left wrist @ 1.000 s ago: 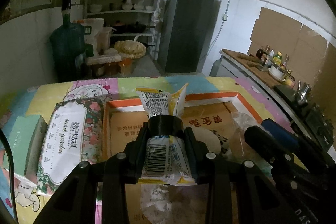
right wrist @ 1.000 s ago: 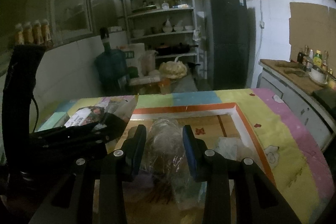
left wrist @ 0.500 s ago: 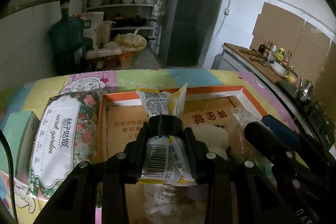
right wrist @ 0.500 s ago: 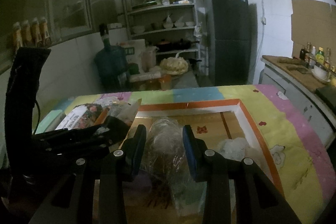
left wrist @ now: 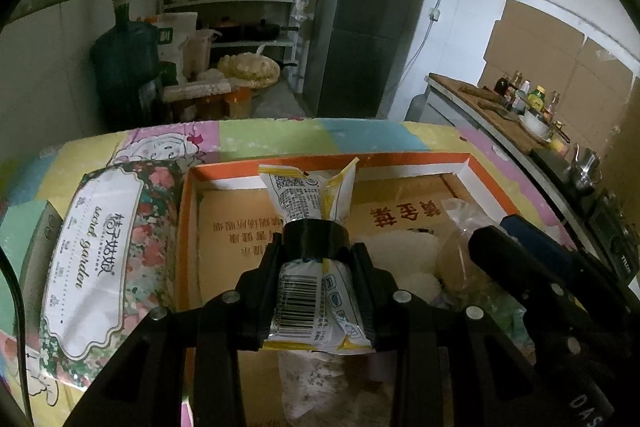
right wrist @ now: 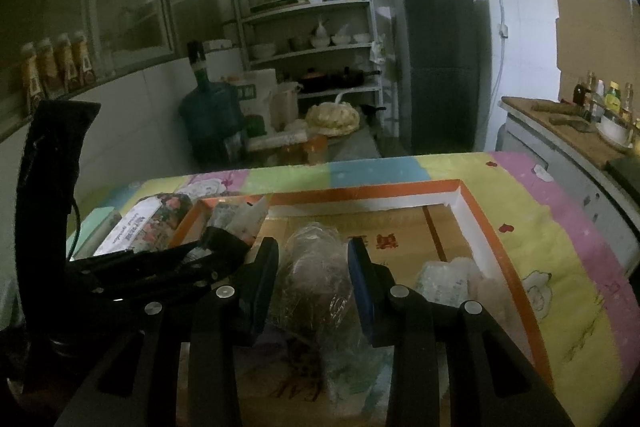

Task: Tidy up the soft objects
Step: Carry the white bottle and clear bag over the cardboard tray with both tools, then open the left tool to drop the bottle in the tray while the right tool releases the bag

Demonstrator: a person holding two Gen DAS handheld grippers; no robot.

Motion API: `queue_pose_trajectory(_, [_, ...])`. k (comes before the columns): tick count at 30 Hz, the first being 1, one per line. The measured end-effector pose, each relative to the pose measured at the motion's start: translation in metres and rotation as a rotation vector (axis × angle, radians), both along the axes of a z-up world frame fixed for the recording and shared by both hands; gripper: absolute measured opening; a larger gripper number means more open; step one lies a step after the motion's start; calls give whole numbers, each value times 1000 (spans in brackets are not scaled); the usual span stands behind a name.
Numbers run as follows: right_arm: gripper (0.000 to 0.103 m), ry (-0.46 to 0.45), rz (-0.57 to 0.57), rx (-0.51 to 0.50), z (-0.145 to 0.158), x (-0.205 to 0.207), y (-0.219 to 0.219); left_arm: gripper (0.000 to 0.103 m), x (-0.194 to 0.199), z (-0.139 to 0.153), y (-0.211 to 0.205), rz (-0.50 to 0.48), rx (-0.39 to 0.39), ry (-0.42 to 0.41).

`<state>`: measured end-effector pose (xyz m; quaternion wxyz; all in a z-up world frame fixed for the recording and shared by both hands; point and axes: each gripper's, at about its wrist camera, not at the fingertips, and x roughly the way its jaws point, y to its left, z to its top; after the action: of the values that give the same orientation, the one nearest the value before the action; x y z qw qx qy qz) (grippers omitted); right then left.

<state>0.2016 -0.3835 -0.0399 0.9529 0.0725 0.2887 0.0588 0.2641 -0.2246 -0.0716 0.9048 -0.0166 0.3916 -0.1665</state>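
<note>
Yellow-edged snack packet sits clamped in the left gripper over the orange-rimmed box — right gripper squeezes a clear plastic bag. Placing step: next, lower and release toward twelve o'clock.

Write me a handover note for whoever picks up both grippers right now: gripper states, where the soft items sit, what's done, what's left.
Left gripper: shut on the yellow-and-white packet, held over the orange-rimmed box.
Right gripper: jaws around the clear plastic bag, also over the box.
In the box: a white soft bundle.
On the table, left of the box: the floral tissue pack.
Left to do: set down both held items, then the tissue pack.
</note>
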Motion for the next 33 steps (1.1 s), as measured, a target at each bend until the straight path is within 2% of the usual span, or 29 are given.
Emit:
queue_pose_trajectory(6, [38, -1, 0, 2, 0, 0, -1, 36, 1, 0, 2, 8, 0, -1])
queue_pose_trajectory(9, [41, -7, -1, 1, 0, 0, -1, 40, 0, 2, 3, 6, 1, -9])
queue_pose_trajectory(11, [42, -10, -4, 2, -1, 0, -1, 44, -3, 3, 4, 3, -5, -16])
queue_pose_trajectory(17, [43, -17, -11, 24, 1, -2, -2, 62, -7, 10, 7, 3, -23, -34])
queue_pose_trajectory(19, [44, -19, -14, 29, 2, -3, -3, 65, -7, 12, 8, 4, -26, -38])
queue_pose_trajectory(28, [51, -58, -31, 44, 14, -14, -6, 66, -19, 24, 12, 2, -31, -75])
queue_pose_trajectory(33, [51, -77, -42, 44, 23, -21, -6, 66, -26, 33, 16, 4, -37, -97])
